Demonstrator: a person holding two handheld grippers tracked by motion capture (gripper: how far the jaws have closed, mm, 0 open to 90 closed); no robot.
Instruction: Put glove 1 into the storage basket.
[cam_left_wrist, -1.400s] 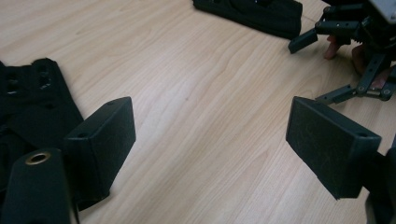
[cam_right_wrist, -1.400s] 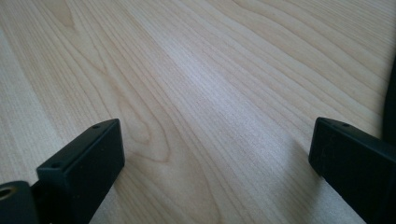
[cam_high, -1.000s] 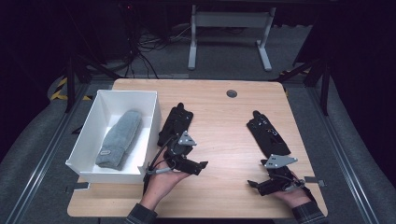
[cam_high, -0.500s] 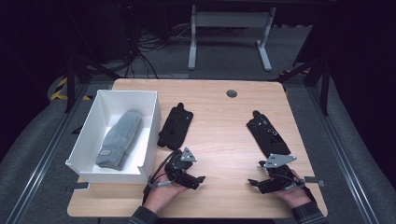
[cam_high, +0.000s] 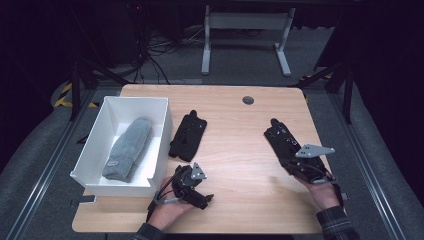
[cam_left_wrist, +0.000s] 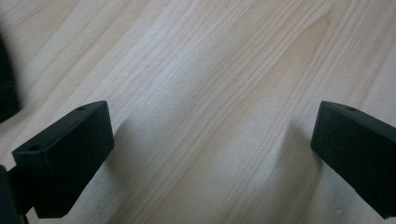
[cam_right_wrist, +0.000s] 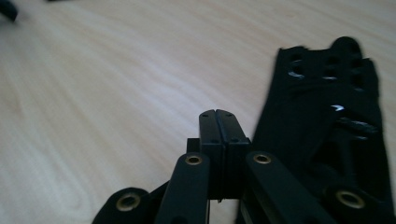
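Left gripper at near counter edge, jaws wide apart over bare wood. Right gripper jaws closed, empty, beside flat black perforated glove. Grey knitted sock lies inside white rectangular box. Judgement: open right jaws before approaching glove; pinch one edge low.

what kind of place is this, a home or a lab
Most likely a lab or data-recording setup, not a home: a bare wooden table on dark carpet, tangled cables on the floor behind it, and a person working handheld grippers, left and right.
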